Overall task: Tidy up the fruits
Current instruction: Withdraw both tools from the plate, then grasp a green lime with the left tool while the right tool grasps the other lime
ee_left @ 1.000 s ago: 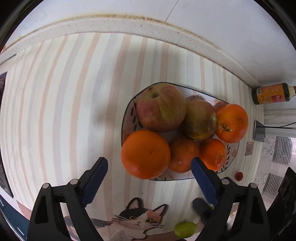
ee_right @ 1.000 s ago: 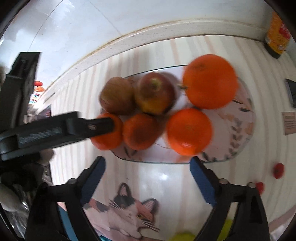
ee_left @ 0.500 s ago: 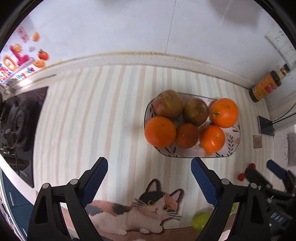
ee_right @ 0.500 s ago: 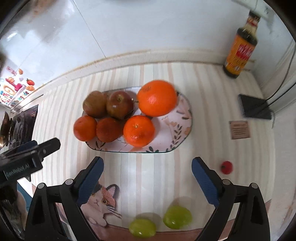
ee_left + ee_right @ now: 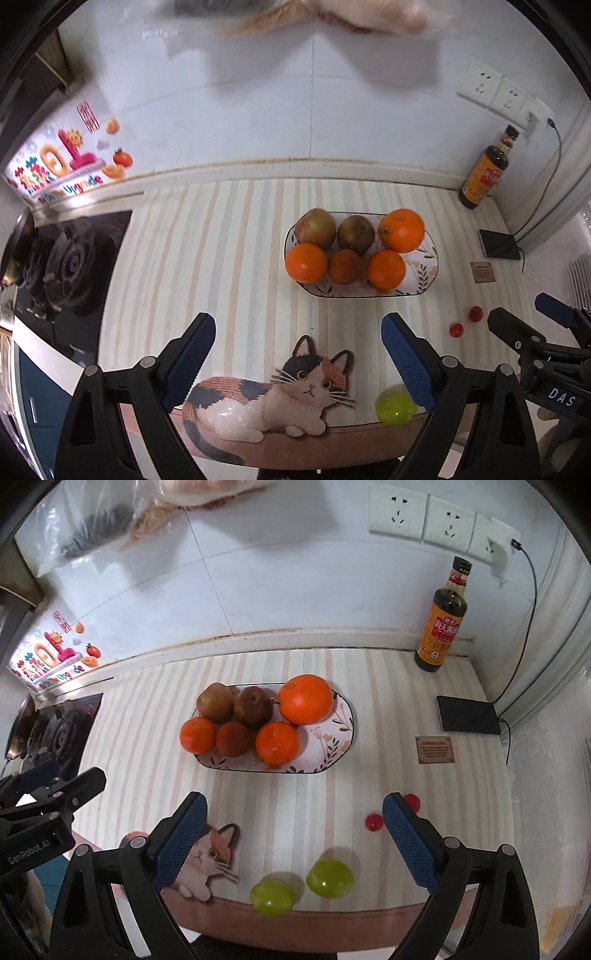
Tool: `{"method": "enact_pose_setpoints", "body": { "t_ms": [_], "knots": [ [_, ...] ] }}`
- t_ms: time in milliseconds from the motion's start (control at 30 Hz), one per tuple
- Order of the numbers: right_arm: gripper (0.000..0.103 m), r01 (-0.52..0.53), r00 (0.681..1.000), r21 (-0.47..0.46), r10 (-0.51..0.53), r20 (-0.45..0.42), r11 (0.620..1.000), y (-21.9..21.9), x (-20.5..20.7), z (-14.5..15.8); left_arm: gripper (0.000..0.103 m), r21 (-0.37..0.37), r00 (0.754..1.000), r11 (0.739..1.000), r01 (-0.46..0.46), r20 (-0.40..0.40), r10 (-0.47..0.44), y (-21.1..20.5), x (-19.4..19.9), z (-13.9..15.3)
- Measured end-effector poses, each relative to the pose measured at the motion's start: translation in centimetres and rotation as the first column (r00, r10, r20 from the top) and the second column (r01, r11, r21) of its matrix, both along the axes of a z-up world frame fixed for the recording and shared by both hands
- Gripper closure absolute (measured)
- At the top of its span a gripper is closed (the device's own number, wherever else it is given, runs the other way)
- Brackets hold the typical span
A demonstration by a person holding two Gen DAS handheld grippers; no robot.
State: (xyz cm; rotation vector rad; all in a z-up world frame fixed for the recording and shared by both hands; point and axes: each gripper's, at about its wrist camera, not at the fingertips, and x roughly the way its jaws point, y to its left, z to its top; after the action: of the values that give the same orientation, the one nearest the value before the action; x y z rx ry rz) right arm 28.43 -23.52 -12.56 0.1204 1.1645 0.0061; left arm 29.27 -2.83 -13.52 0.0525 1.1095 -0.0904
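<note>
Change since earlier frames: both grippers had pulled up and back from the plate [image 5: 341,734]; the fruit that filled the views a second before sat small at mid-tabletop, and the wall, sockets and stove had come into view.
Left gripper [image 5: 297,360]: jaws spread wide, nothing between them.
Right gripper [image 5: 295,836]: jaws spread wide, empty.
Plate contents: two apples [image 5: 236,705] at the far left, one large orange [image 5: 306,699] at the far right, three smaller oranges [image 5: 236,736] in the near row.
Loose fruit: two green fruits [image 5: 301,886] at the near edge of the tabletop [image 5: 388,709]; two small red fruits [image 5: 373,821] near right, apart from the plate.
Meaning for task: the plate looked sorted; judged unfinished while the four loose pieces lay outside it.
Surface: striped cloth with a cat figure [image 5: 273,398] at the near edge.
Room: white tiled wall; sauce bottle [image 5: 441,622] far right; stove [image 5: 70,262] left; dark device [image 5: 467,714] on a cable, right.
</note>
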Motion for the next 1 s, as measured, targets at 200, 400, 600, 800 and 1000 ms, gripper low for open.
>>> {"method": "enact_pose_setpoints", "body": {
  "t_ms": [200,400,600,800,1000],
  "knots": [
    [0.005,0.010,0.999,0.021,-0.011,0.046,1.000,-0.5,-2.4,3.1,0.011,-0.021,0.999,1.000,0.017,0.036,-0.017,-0.3,-1.6,1.9],
    [0.005,0.011,0.996,0.037,-0.014,0.083,0.999,-0.4,-3.8,5.2,0.011,-0.032,0.998,0.999,0.028,0.062,-0.026,-0.6,-2.8,3.2],
    [0.005,0.028,0.997,0.083,-0.035,0.076,0.996,-0.7,-4.2,5.1,0.011,-0.040,0.998,0.999,0.026,0.055,-0.024,-0.8,-3.0,2.8],
    [0.005,0.085,0.996,0.139,-0.086,0.008,0.987,-3.0,-3.8,2.2,0.002,-0.037,0.998,0.997,0.065,-0.020,-0.066,-2.4,-2.0,-0.3],
    [0.007,0.170,0.982,0.164,-0.152,-0.113,0.972,-6.3,-3.8,-4.3,0.002,-0.070,0.964,0.985,0.160,-0.205,-0.171,-5.9,-1.9,-6.9]
  ]
}}
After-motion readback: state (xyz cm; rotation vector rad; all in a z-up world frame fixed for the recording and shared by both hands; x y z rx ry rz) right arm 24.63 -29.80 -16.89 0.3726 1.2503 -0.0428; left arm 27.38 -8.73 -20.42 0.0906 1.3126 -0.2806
